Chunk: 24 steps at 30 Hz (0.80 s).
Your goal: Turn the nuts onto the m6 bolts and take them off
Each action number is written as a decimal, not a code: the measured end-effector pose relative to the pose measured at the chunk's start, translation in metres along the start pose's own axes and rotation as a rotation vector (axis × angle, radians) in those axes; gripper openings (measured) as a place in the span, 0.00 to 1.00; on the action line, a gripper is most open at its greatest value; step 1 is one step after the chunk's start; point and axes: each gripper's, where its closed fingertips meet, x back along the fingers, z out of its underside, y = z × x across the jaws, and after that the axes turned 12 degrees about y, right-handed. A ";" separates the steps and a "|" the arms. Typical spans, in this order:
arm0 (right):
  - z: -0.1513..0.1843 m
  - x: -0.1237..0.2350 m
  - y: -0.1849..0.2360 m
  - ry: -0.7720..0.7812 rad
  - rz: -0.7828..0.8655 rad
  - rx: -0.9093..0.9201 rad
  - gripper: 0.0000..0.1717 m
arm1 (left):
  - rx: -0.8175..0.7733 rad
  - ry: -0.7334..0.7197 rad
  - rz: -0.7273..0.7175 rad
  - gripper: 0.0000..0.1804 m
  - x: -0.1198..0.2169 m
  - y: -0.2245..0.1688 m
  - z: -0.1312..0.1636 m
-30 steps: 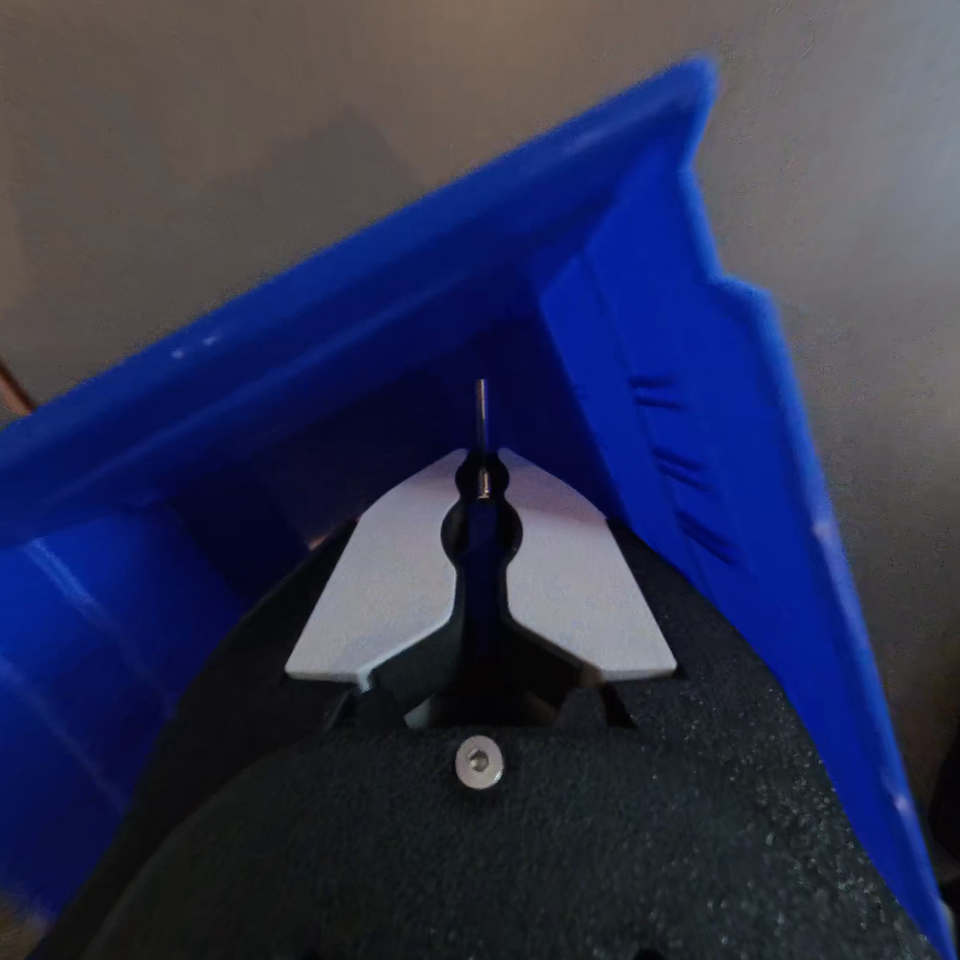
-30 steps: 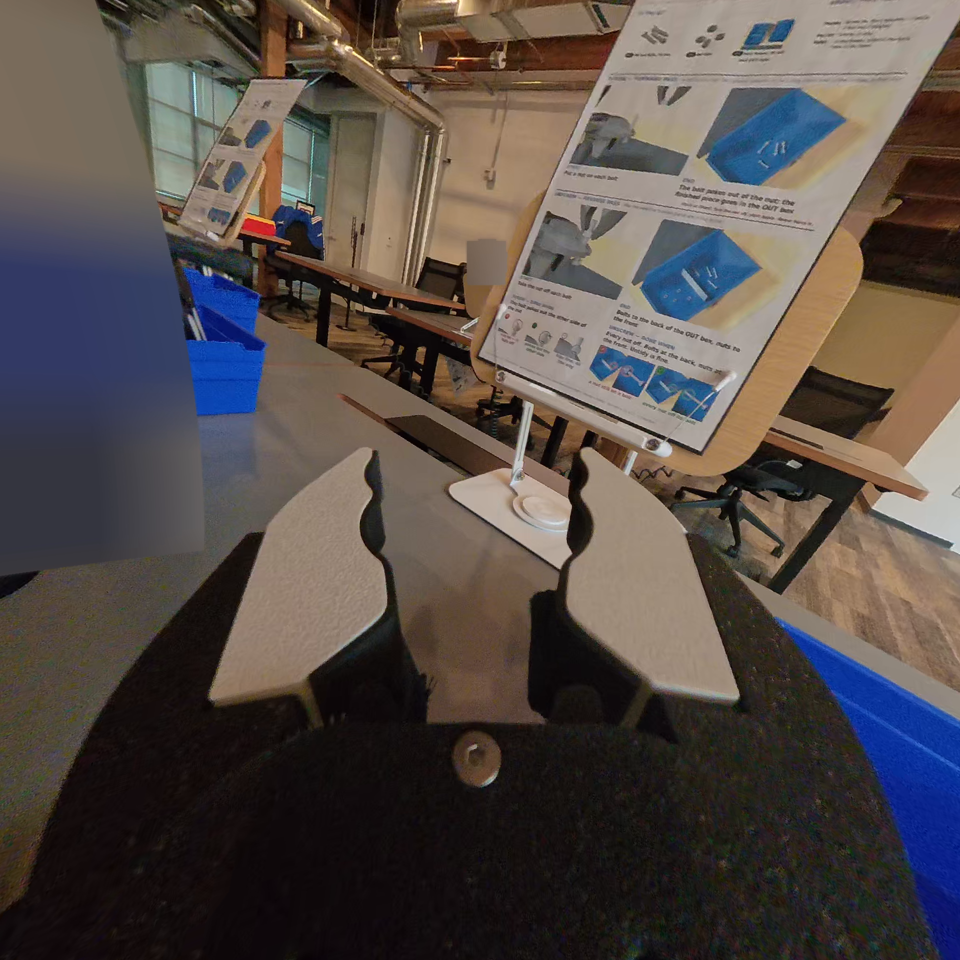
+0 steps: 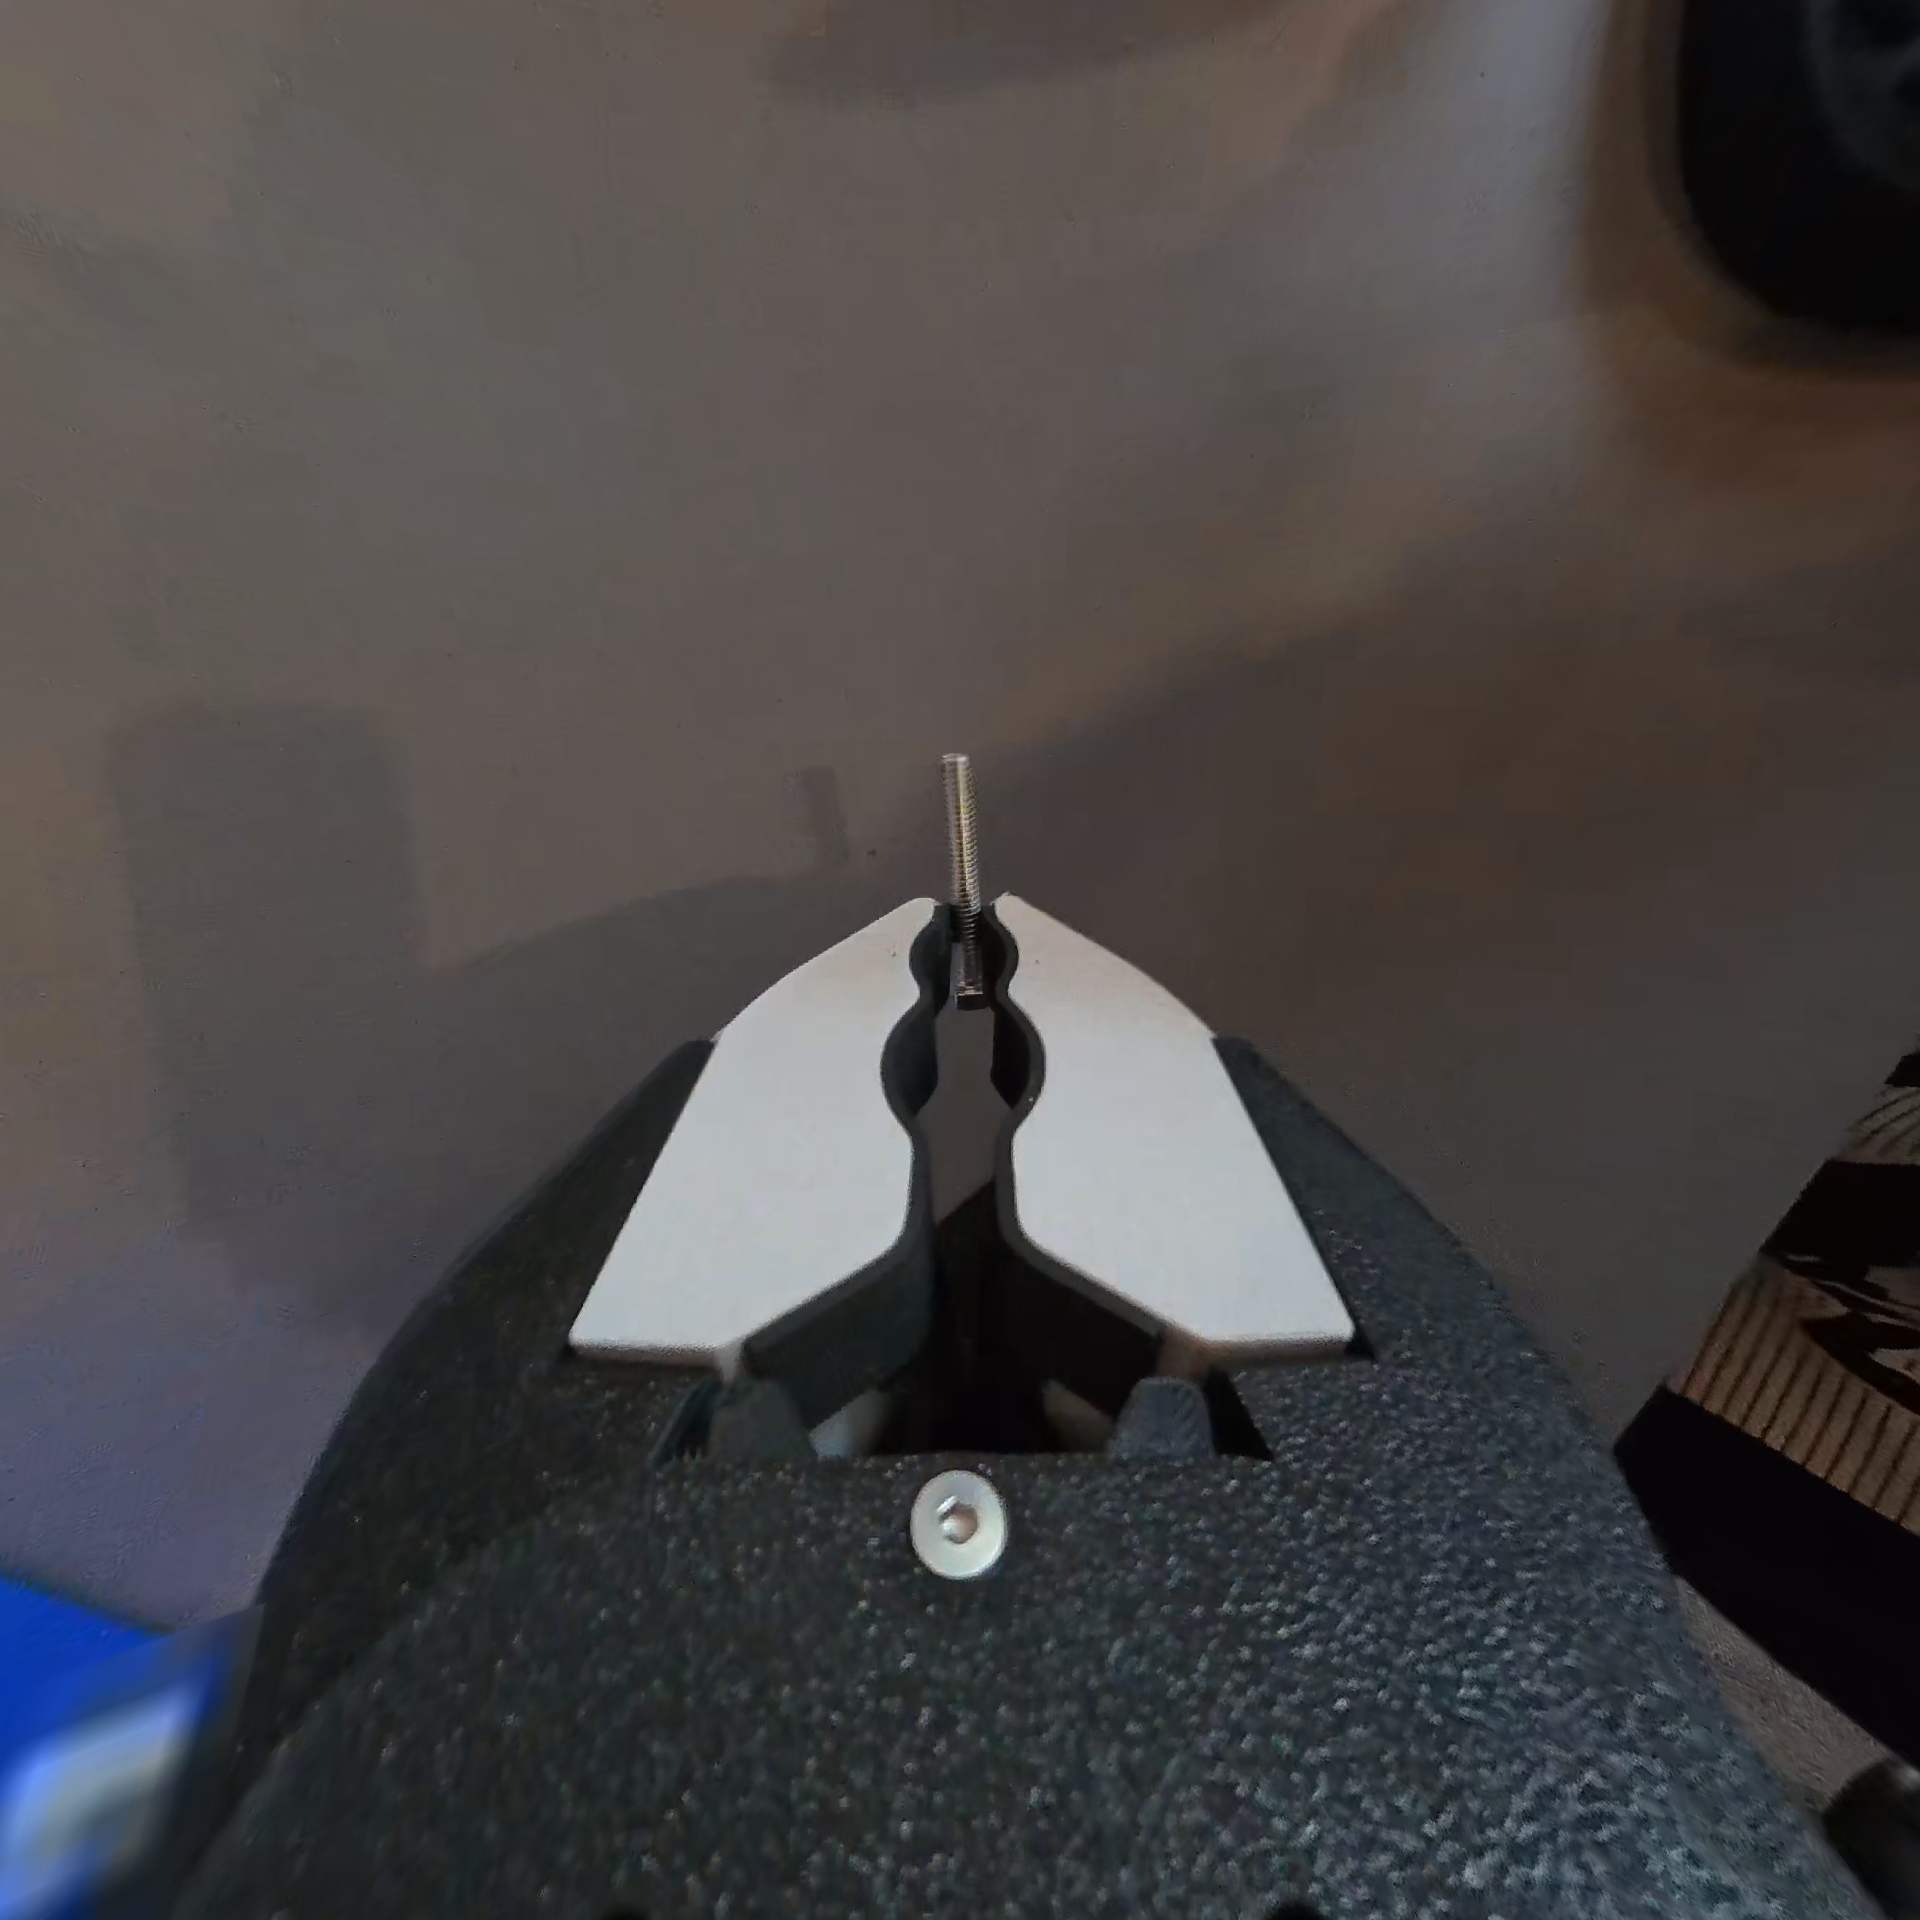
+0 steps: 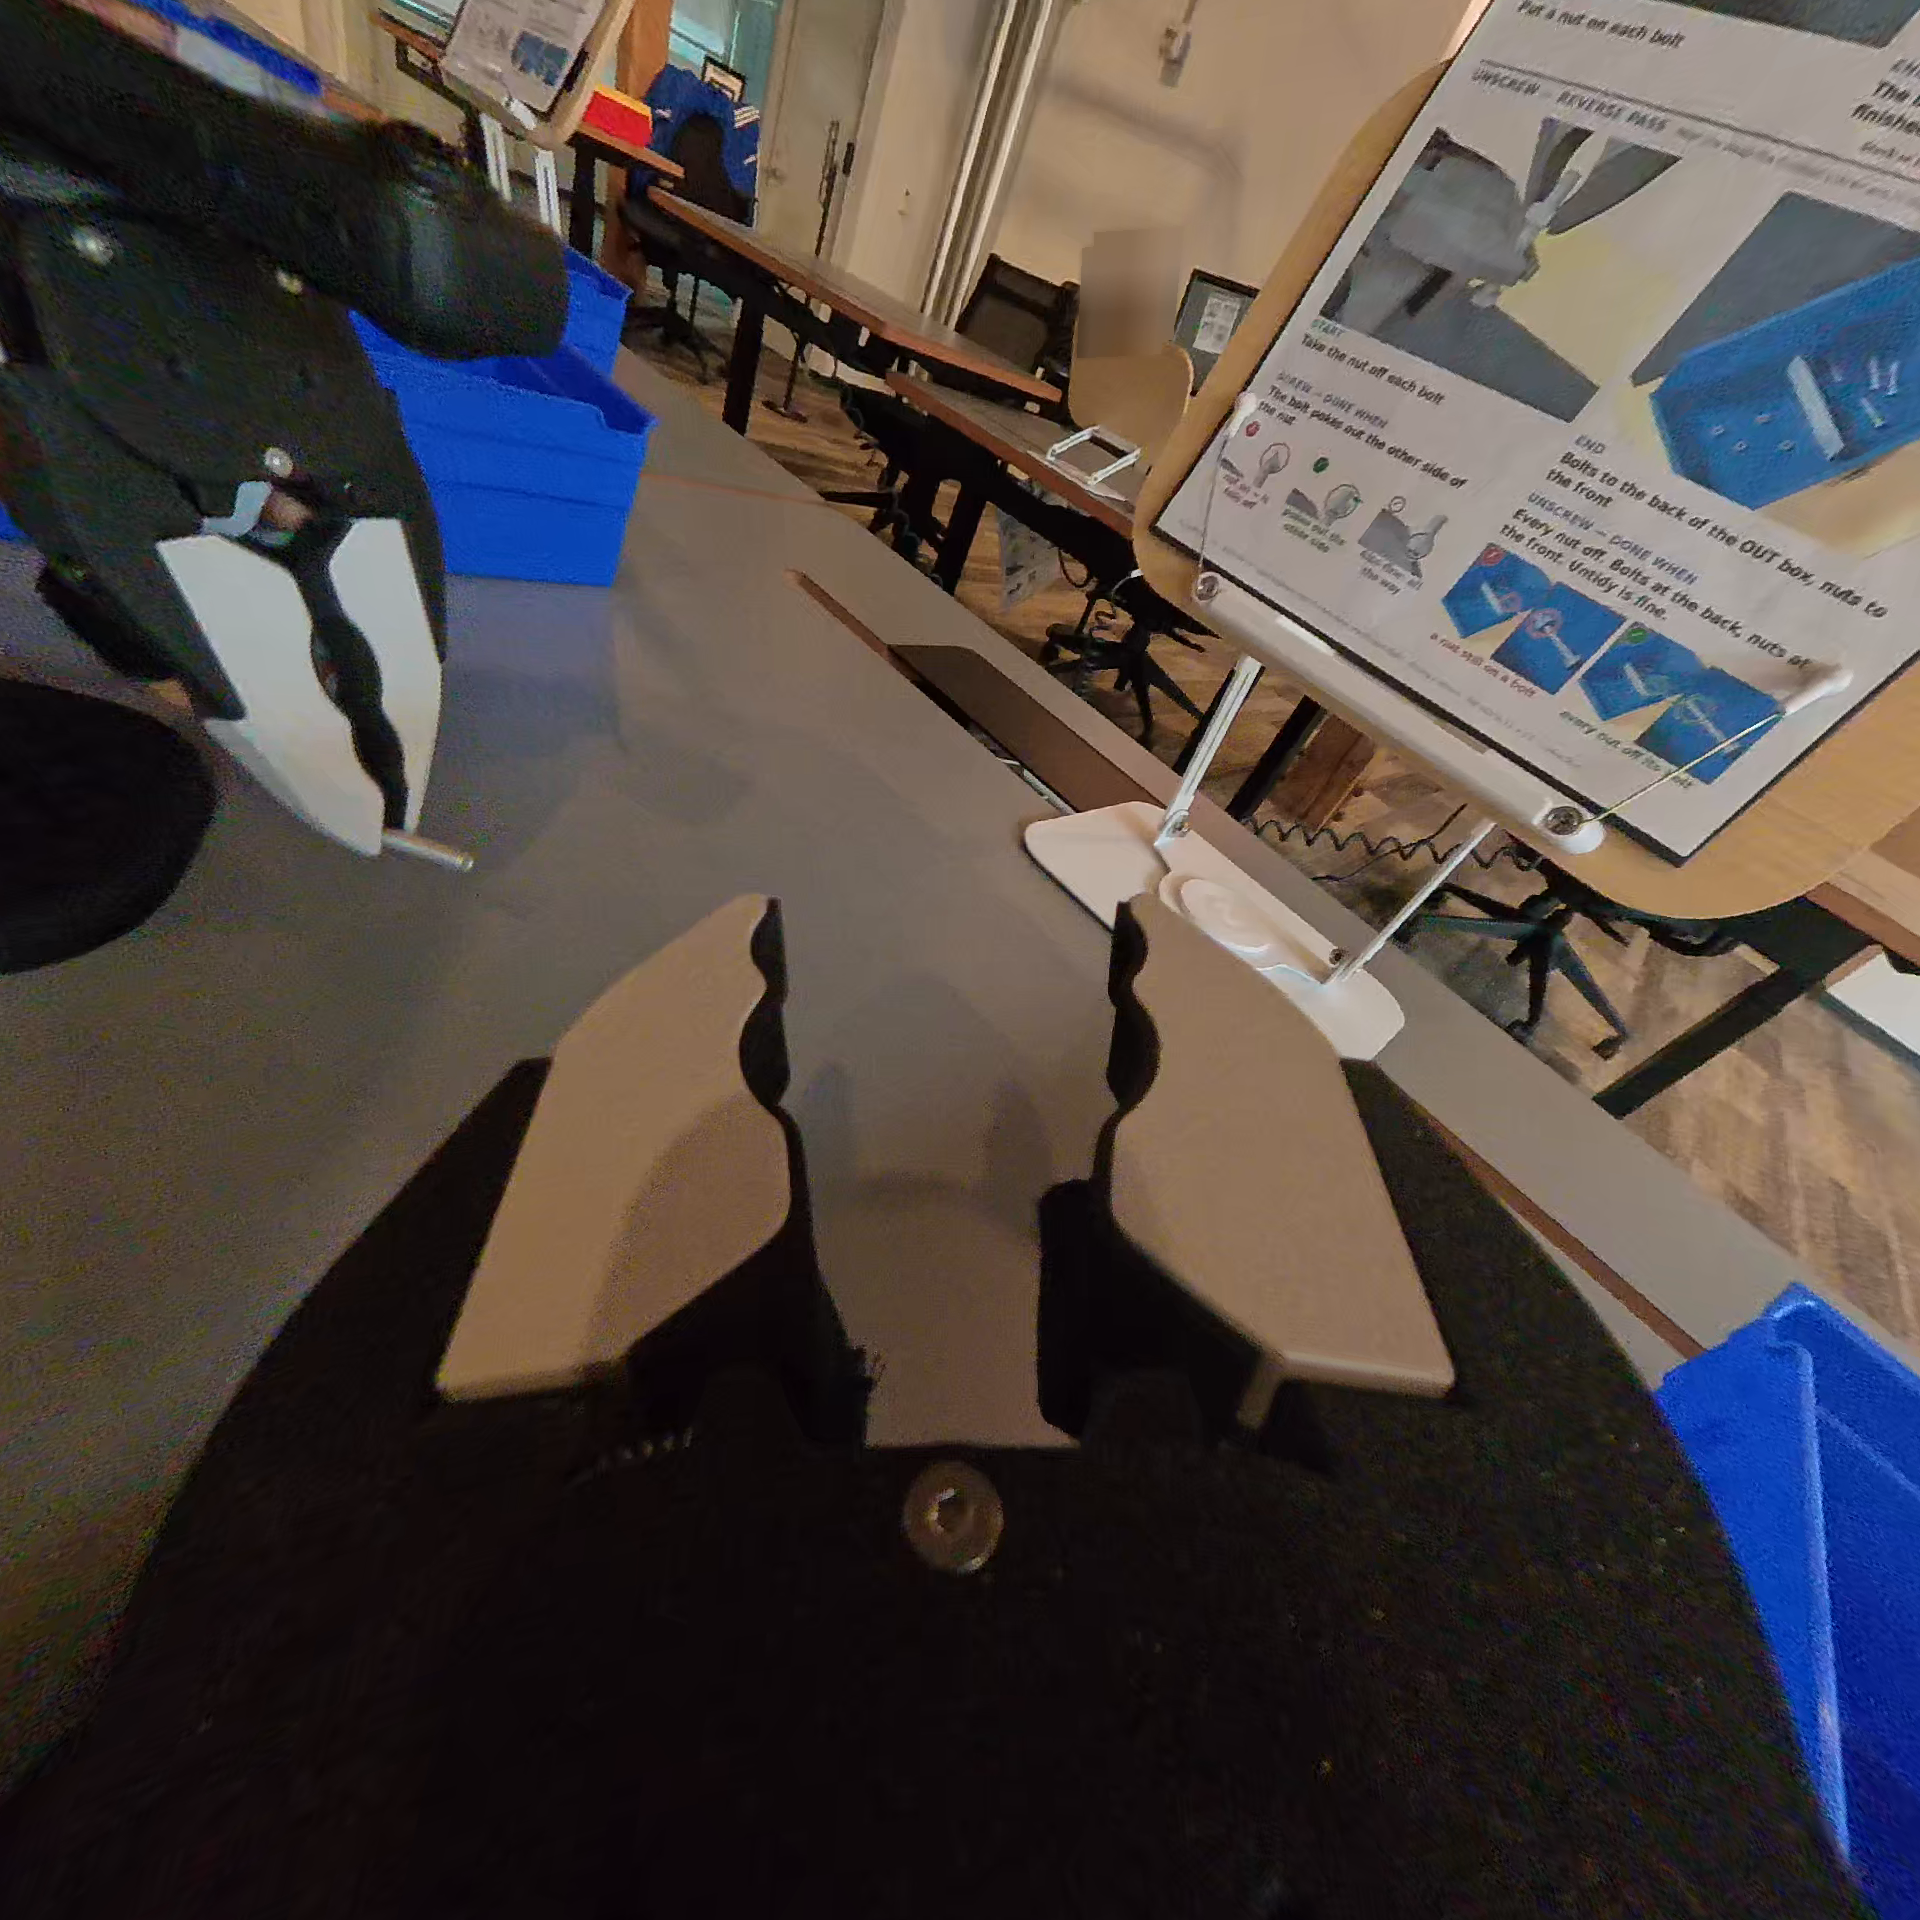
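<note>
Left gripper (image 3: 961,914) clamped on a slim silver threaded bolt (image 3: 957,831), head end tucked between the grey fingers (image 3: 831,1091), bare threads jutting forward over the grey tabletop (image 3: 520,520). Right gripper (image 4: 940,925) with fingers wide apart, nothing between them, hovering above the same grey tabletop (image 4: 727,727). No nut visible anywhere.

Likely trouble from here: a thin shank gripped only near the tips, so probably prone to pivoting or sliding once a nut is pressed and turned against it; cross-threading if the nut meets the tip off-axis; a dropped nut rolling away across the smooth surface.

From the left wrist: threads along the shank, the hex head seated in the scalloped gap, a dark rounded shape at upper right, too blurred to name. From the right wrist only: left gripper (image 4: 390,831) seen from the side, bolt (image 4: 431,852) tilted slightly downward well left of the open fingers; stacked blue plastic bins (image 4: 520,457) behind it, another blue bin (image 4: 1818,1558) at lower right, an instruction sheet on a wooden stand (image 4: 1558,416), desks and chairs beyond.
</note>
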 end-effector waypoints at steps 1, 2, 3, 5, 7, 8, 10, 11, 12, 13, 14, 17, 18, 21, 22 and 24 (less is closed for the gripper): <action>0.000 0.000 -0.001 -0.002 0.002 -0.004 0.34 | -0.002 0.001 0.006 0.03 -0.003 -0.004 -0.002; 0.001 0.000 -0.001 -0.003 -0.006 -0.012 0.33 | -0.004 0.009 0.009 0.03 -0.006 -0.007 -0.004; 0.001 0.000 -0.001 -0.001 -0.016 -0.023 0.33 | -0.007 0.020 0.008 0.03 -0.009 -0.010 -0.004; 0.004 -0.001 -0.002 0.012 -0.027 -0.041 0.33 | -0.012 0.051 -0.001 0.03 -0.017 -0.012 -0.003; 0.006 -0.001 -0.004 0.020 -0.028 -0.048 0.33 | -0.016 0.078 0.002 0.03 -0.025 -0.014 -0.001; 0.006 0.000 -0.004 0.020 -0.026 -0.047 0.33 | -0.017 0.085 0.003 0.03 -0.027 -0.014 -0.001; 0.006 0.000 -0.005 0.022 -0.020 -0.043 0.33 | -0.014 0.093 -0.001 0.03 -0.030 -0.013 0.000; 0.007 0.000 -0.006 0.024 -0.017 -0.043 0.33 | -0.013 0.098 0.000 0.03 -0.031 -0.012 0.000; 0.008 -0.001 -0.006 0.026 -0.019 -0.044 0.34 | -0.011 0.101 0.007 0.03 -0.032 -0.013 0.001; 0.008 -0.001 -0.006 0.029 -0.023 -0.047 0.34 | -0.008 0.098 0.019 0.03 -0.033 -0.013 0.001; 0.009 -0.002 -0.005 0.031 -0.025 -0.049 0.34 | -0.003 0.084 0.027 0.03 -0.033 -0.013 -0.001; 0.012 -0.004 -0.005 0.045 -0.027 -0.045 0.34 | 0.004 0.040 0.039 0.03 -0.033 -0.013 -0.003; 0.013 -0.005 -0.004 0.049 -0.027 -0.042 0.34 | 0.007 0.009 0.048 0.04 -0.032 -0.014 -0.005; 0.015 -0.007 -0.004 0.058 -0.031 -0.042 0.34 | 0.029 -0.114 0.090 0.07 -0.020 -0.017 -0.012; 0.016 -0.007 -0.004 0.059 -0.032 -0.043 0.34 | 0.036 -0.153 0.097 0.08 -0.015 -0.016 -0.013; 0.018 -0.009 -0.004 0.066 -0.036 -0.046 0.34 | 0.040 -0.255 0.125 0.13 -0.001 -0.018 -0.015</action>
